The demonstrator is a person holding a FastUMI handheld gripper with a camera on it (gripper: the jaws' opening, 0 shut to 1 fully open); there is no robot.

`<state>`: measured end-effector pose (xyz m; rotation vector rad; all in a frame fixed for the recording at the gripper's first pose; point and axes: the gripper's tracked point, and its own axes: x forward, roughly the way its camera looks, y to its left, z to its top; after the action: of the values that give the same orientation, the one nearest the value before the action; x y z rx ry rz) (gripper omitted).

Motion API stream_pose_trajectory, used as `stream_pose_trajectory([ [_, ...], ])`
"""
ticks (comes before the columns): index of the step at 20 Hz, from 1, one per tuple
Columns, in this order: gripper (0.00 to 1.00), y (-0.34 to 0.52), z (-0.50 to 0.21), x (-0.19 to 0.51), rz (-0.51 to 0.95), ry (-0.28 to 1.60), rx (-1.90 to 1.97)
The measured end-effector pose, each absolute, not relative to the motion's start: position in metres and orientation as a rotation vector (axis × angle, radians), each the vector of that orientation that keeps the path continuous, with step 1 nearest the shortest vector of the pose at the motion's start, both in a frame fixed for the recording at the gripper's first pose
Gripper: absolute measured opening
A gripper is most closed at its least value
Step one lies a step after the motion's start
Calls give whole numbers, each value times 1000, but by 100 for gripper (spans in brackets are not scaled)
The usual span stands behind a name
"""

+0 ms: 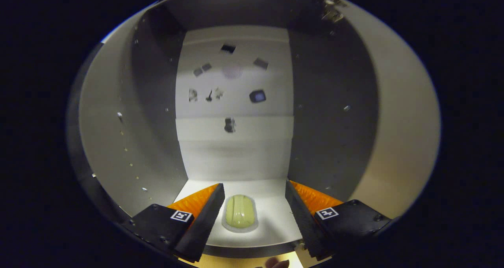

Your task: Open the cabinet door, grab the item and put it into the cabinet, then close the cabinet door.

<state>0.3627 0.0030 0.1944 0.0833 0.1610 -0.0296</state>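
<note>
At the bottom of the frame I see my hand-held gripper [255, 216] with its two fingers spread wide apart, pressing on nothing. Between them, closer to the left finger but not touching it, the item [240, 218] lies on the white cabinet floor [275, 216]: a pale yellow-green rounded thing in a clear wrapper. Beyond the fingers, in the middle of the frame, stands the white back wall [236, 157] of the cabinet, with several small dark marks on its upper part. The grey side walls [330, 114] rise at left and right. At the very bottom edge a fingertip [275, 263] shows.
</note>
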Motion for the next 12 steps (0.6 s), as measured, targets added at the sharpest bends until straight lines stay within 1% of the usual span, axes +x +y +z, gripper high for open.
stream_pose_trajectory([
  [7, 98, -27, 280, 223, -55, -43, 82],
  [12, 97, -50, 301, 124, -54, -75, 76],
])
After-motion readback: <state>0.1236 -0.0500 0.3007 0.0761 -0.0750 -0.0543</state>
